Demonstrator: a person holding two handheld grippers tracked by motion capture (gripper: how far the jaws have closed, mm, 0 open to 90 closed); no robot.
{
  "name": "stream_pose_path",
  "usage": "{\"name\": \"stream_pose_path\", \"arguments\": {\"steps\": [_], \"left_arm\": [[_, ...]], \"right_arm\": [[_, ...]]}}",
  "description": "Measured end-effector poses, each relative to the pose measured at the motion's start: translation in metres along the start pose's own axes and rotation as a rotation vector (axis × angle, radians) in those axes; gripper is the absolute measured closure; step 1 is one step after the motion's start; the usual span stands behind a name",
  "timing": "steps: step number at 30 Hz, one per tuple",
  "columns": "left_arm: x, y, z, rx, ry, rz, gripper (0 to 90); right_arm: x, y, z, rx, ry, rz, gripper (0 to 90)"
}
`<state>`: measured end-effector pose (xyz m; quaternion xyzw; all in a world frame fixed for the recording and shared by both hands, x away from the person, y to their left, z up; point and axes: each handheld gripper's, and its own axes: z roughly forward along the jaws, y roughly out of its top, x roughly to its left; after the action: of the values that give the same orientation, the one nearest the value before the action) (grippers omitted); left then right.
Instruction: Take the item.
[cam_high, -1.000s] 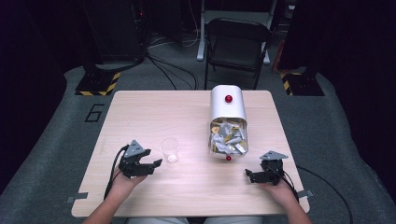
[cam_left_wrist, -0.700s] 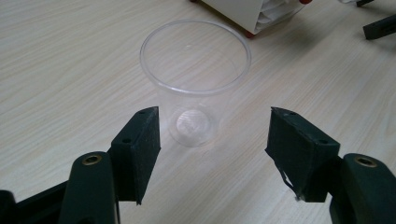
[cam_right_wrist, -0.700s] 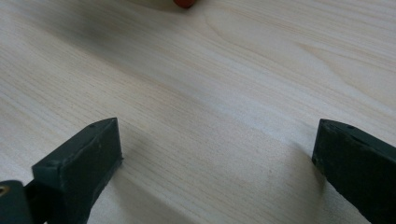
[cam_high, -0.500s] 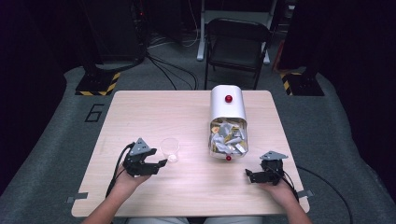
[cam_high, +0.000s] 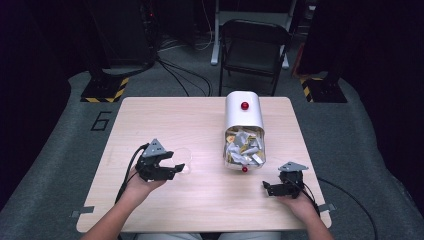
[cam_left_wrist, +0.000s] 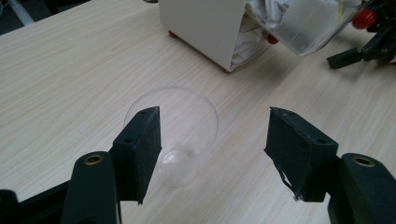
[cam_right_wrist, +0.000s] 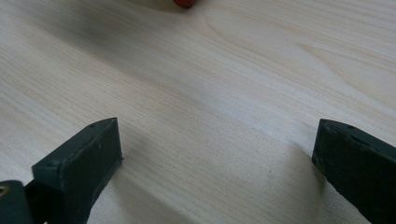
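Clear plastic cup (cam_left_wrist: 172, 135) faint, lower centre, partly behind left gripper (cam_left_wrist: 212, 144), jaws apart. White bin (cam_high: 243, 131) holds crumpled wrappers (cam_high: 244, 149). Right gripper (cam_right_wrist: 217, 163) jaws apart.

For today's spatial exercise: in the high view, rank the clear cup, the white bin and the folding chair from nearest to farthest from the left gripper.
1. Clear cup, right beside the left gripper.
2. White bin, mid-table to its right.
3. Folding chair, beyond the table's far edge.

Cup (cam_high: 183, 162) on table (cam_high: 165, 115), left of dispenser (cam_high: 243, 127); packets (cam_high: 243, 148) inside.

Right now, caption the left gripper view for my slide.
Open left gripper reaches toward clear plastic cup on wooden table.
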<state>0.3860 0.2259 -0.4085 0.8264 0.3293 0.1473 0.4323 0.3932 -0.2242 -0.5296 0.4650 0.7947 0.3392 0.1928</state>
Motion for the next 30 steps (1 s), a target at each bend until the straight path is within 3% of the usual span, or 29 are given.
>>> {"name": "stream_pose_path", "arguments": {"steps": [6,30], "left_arm": [[-0.005,0.011,0.001,-0.007,-0.004,0.020,35.4],[-0.026,0.052,0.009,0.005,-0.084,0.076,36.0]], "right_arm": [[0.000,0.000,0.000,0.000,0.000,-0.001,0.8],[0.000,0.000,0.000,0.000,0.000,-0.001,0.8]]}}
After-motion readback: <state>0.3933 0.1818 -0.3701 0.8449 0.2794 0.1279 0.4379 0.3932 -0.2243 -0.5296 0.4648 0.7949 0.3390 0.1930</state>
